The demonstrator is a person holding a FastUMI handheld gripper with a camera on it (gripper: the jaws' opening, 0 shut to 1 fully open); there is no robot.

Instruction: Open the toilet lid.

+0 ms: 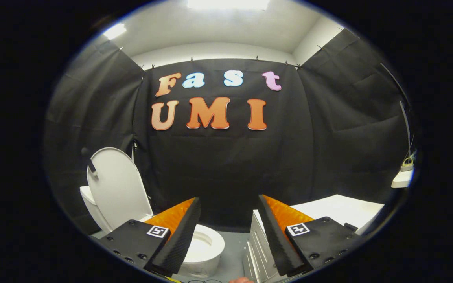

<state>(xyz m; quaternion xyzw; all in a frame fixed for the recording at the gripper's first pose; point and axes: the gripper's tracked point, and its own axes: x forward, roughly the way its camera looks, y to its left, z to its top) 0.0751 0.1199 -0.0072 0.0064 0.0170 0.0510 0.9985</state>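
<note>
A white toilet stands low on the left, beyond my left finger. Its lid is raised upright and leans back against the cistern. A dark handle sticks out at the lid's upper left edge. The seat ring and bowl lie open below, partly hidden by my left finger. My gripper is open, held well back from the toilet, with nothing between its fingers.
A white cabinet with ribbed drawer fronts stands on the right, behind my right finger. A small white shelf with an object on it hangs on the right wall. Grey floor runs between toilet and cabinet.
</note>
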